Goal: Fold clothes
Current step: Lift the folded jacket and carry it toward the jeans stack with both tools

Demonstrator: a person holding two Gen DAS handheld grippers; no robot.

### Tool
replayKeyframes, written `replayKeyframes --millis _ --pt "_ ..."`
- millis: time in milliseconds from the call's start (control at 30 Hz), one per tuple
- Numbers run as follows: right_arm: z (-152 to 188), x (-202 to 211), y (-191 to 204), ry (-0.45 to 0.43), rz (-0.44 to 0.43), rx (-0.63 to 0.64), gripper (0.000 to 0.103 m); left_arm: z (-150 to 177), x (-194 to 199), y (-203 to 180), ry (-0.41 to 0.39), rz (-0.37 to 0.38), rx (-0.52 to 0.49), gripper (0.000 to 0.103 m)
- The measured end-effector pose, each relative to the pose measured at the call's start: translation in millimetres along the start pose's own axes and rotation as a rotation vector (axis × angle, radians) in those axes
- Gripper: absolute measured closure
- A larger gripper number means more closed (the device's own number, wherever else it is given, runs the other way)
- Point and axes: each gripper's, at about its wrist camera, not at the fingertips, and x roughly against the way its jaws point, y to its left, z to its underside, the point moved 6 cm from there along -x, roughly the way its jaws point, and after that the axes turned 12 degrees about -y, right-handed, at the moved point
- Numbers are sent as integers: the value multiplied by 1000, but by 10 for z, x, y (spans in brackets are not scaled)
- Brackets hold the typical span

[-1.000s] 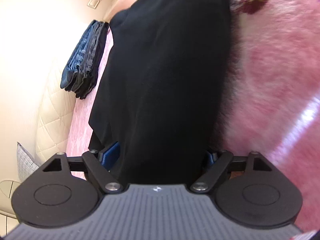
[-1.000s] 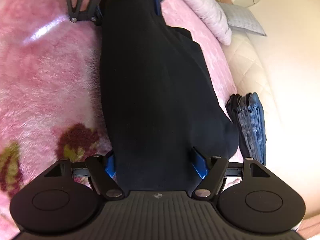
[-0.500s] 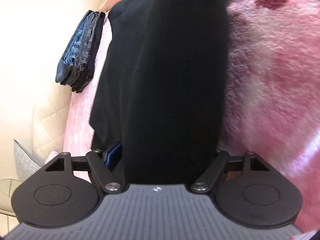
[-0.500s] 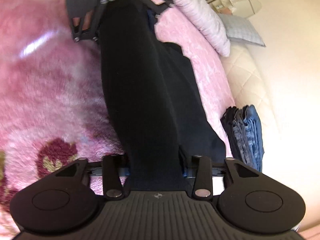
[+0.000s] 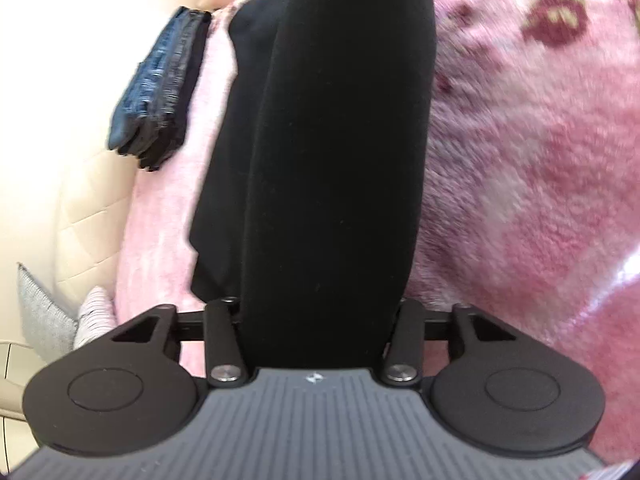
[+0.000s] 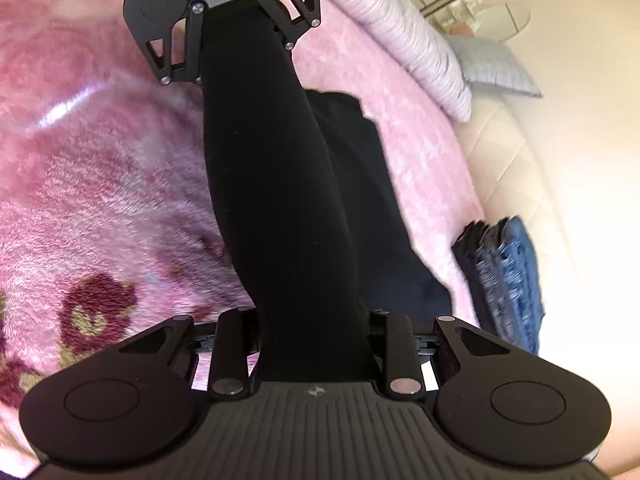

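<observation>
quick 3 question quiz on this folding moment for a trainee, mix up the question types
1. True or false: the black garment is stretched between the left gripper and the right gripper.
2. Multiple choice: the stack of folded jeans lies A) on the garment, B) near the edge of the pink blanket beside the quilted cream panel, C) on the striped pillow.
3. Fill in: the blanket under the garment carries a dark red ____ pattern.

Key: 1 true, both sets of jaws are shut on the cloth. 2 B. 3 flower.
</observation>
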Motion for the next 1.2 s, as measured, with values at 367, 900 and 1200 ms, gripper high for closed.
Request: replayKeyframes --millis 367,900,1200 --pt "-388 621 -908 -24 -37 36 77 -433 578 885 22 -28 56 69" --pt "-1086 1582 -1926 -68 14 100 78 -990 1658 1879 55 -128 53 69" --pt "-1123 1708 -2251 -119 17 137 78 -1172 1787 2194 100 -164 53 69"
